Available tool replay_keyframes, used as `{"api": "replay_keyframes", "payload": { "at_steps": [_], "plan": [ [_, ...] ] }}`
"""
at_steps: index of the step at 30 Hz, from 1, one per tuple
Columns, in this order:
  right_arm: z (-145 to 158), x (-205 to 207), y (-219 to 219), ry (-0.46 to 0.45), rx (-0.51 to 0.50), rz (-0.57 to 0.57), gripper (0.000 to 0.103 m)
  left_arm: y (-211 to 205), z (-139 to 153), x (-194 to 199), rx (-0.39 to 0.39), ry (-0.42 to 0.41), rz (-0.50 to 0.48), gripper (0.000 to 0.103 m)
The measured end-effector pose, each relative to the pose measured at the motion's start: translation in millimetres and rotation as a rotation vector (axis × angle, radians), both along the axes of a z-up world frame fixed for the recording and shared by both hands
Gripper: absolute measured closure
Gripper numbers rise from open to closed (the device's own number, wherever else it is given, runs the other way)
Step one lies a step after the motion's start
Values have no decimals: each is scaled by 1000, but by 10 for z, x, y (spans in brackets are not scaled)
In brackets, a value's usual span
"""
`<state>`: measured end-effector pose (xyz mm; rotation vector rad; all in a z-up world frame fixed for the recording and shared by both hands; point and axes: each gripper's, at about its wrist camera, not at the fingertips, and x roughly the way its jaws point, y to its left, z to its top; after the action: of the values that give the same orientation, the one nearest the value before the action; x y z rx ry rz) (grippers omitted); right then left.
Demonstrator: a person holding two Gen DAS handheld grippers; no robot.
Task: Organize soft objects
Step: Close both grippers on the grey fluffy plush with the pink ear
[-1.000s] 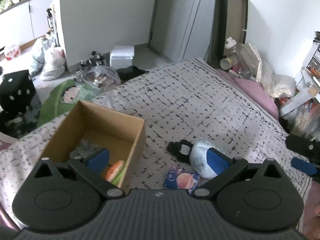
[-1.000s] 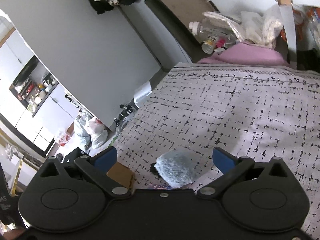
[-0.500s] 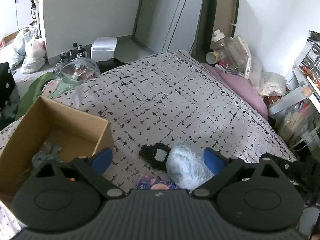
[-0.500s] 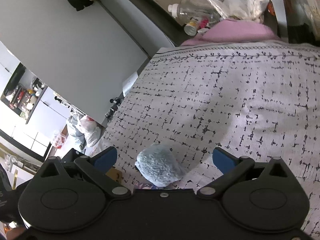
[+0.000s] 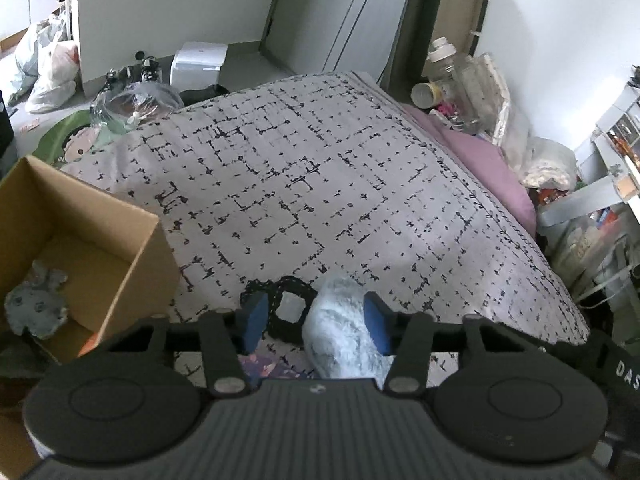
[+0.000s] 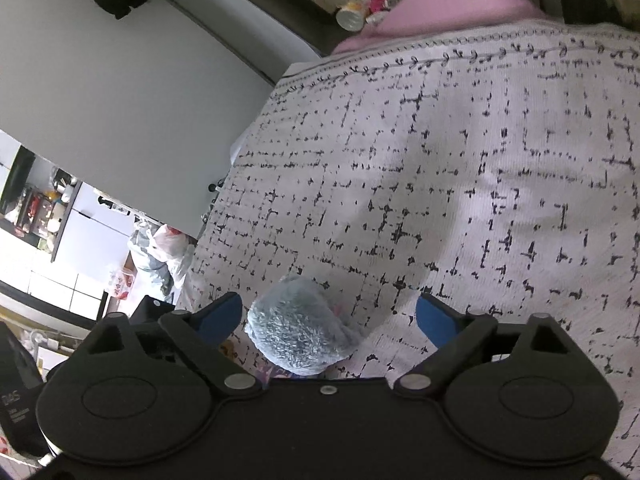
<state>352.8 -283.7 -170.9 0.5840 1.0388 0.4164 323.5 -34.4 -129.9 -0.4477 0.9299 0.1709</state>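
Note:
A fluffy pale blue soft toy (image 5: 344, 328) lies on the patterned bedspread (image 5: 320, 184). My left gripper (image 5: 316, 322) is open and straddles it, the right pad touching its side; a black crocheted piece (image 5: 286, 312) also lies between the fingers. A colourful flat item (image 5: 268, 364) lies just beneath. The cardboard box (image 5: 132, 256) stands to the left with a grey soft item (image 5: 36, 304) inside. My right gripper (image 6: 328, 316) is open, hovering over the same fluffy toy (image 6: 296, 332), which sits nearer its left finger.
Pink bedding (image 5: 480, 160) and bottles and bags (image 5: 460, 80) crowd the far right bed edge. Shelves and clutter (image 5: 600, 208) stand at the right. On the floor at the left are bags (image 5: 48, 68), a white box (image 5: 198, 64) and a clear bag (image 5: 136, 104).
My left gripper swung right from over the box to the fluffy toy, and its fingers have narrowed around it. My right gripper lowered closer to the toy.

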Motion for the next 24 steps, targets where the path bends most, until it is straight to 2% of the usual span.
{"api": "replay_keyframes", "payload": {
  "at_steps": [2, 5, 9, 13, 19, 24],
  "plan": [
    [-43, 30, -6, 15, -4, -8, 17, -11, -69, 62, -1, 21, 6, 65],
    [-104, 73, -41, 38, -9, -24, 20, -26, -145, 103, 22, 46, 21, 70],
    [-167, 128, -52, 65, -9, -31, 20, -43, -250, 133, 40, 82, 42, 71],
    [-224, 155, -61, 87, 4, -25, 20, -110, -269, 184, 52, 78, 23, 71],
    [-271, 194, -93, 103, 43, -27, 19, -195, -236, 321, 2, 73, 0, 66],
    [-300, 216, -91, 106, 59, -14, 20, -267, -265, 402, -84, 67, -12, 66]
  ]
}}
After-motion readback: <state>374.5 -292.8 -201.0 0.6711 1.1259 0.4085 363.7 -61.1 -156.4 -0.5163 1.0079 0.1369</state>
